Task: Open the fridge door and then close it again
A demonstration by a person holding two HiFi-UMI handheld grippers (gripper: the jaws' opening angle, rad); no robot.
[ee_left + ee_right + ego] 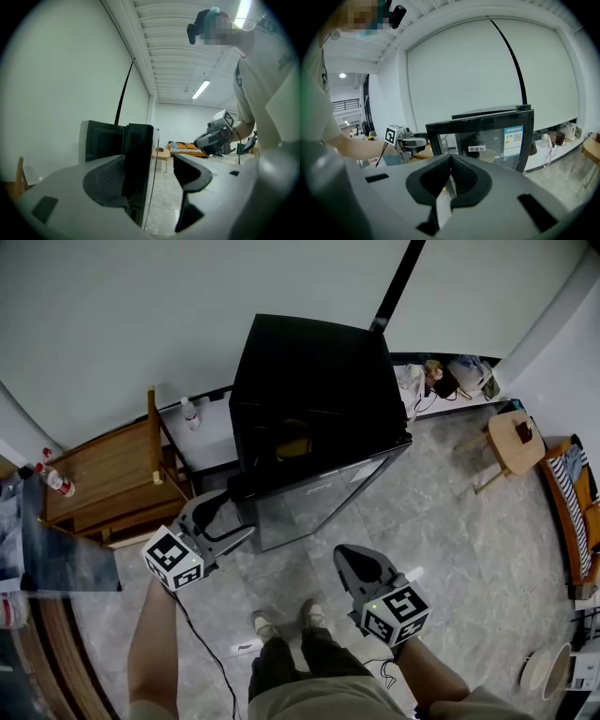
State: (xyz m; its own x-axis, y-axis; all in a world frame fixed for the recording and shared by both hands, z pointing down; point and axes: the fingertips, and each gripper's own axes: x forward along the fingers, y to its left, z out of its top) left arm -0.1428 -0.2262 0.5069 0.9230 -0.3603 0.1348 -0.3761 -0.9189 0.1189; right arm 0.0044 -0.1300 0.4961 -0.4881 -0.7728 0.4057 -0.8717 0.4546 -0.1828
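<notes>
A small black fridge stands against the wall. Its glass door is swung partly out at its left side. My left gripper is at that free edge. In the left gripper view the door edge stands between the jaws of the left gripper, close to the left one and apart from the right one. The gripper is open. My right gripper hangs lower right, in front of the door and off it. In its own view the right gripper is shut on nothing, facing the door.
A wooden rack with bottles stands left of the fridge. A round wooden stool and a striped sofa are at the right. A cable runs over the tiled floor beside the person's feet.
</notes>
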